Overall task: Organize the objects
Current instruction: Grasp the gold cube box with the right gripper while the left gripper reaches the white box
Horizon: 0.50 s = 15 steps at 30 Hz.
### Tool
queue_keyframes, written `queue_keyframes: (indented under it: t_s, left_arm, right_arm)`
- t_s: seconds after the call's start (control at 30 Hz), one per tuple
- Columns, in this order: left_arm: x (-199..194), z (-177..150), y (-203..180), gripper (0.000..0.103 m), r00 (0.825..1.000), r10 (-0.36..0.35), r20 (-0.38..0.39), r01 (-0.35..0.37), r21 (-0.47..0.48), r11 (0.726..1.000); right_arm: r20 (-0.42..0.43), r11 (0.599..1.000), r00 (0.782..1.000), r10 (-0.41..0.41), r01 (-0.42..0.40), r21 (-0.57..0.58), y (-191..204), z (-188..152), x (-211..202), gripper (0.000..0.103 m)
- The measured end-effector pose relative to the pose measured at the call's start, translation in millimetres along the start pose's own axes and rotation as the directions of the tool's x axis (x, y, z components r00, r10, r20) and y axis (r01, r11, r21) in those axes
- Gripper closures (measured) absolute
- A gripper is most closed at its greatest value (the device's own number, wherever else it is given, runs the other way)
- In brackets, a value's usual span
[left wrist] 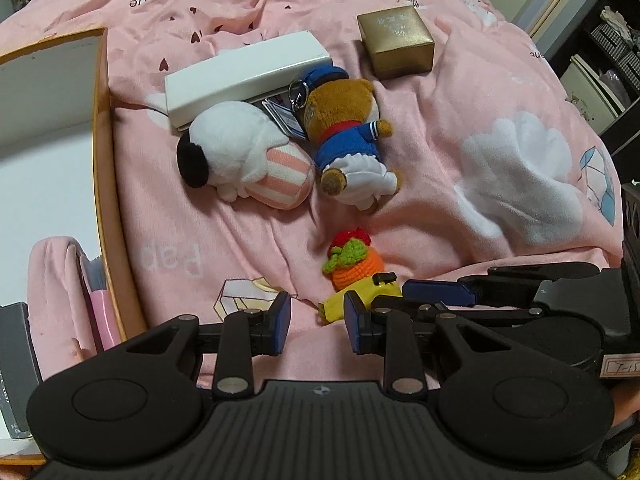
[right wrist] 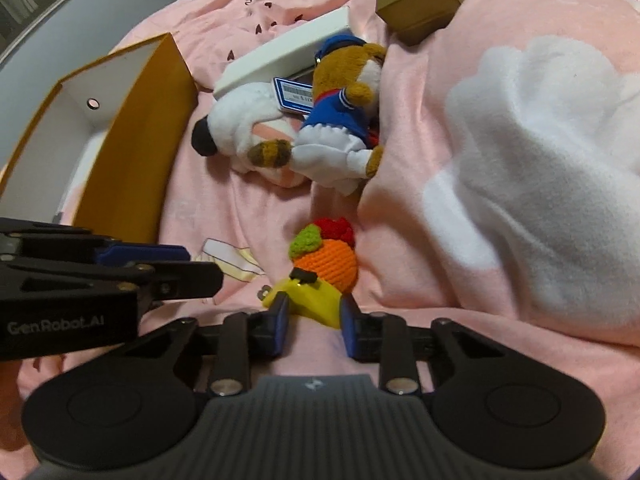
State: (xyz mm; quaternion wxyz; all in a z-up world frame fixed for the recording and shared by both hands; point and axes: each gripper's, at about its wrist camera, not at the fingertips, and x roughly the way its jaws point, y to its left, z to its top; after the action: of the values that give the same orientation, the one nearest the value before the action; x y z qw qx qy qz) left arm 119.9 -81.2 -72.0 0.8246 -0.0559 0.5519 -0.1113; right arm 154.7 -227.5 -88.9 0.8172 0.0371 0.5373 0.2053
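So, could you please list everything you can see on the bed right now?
bedspread: one, pink with white cloud prints, under everything.
storage box: one, orange outside and white inside, open, on the left.
flat box: one, white, behind the plush toys.
gift box: one, gold, far side toward the right.
dog plush: one, white with black nose and pink stripes, centre.
bear plush: one, brown in blue sailor outfit, tagged, touching the dog plush.
crochet toy: one, orange, green and red, nearest.
yellow piece: one, between the right fingers.
left gripper: black, blue fingers, open, empty.
right gripper: same, open around the yellow piece.
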Motion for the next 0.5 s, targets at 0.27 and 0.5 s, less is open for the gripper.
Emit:
queue_keyframes:
  t_s: [0.27, 0.5]
  left_arm:
    - [-3.8, 12.1, 0.1, 0.071, 1.000, -0.006, 0.029, 0.005, 0.015, 1.000]
    - [-16.6, 43.2, -0.6, 0.071, 0.996, -0.001, 0.090, -0.004, 0.060, 0.998]
  right_arm:
    - [0.074, 1.000, 0.997, -0.003, 0.004, -0.010, 4.0, 10.7, -23.3, 0.073]
    - [0.235, 0.997, 0.970, -0.056, 0.069, -0.047, -2.7, 56.6, -61.7, 0.070]
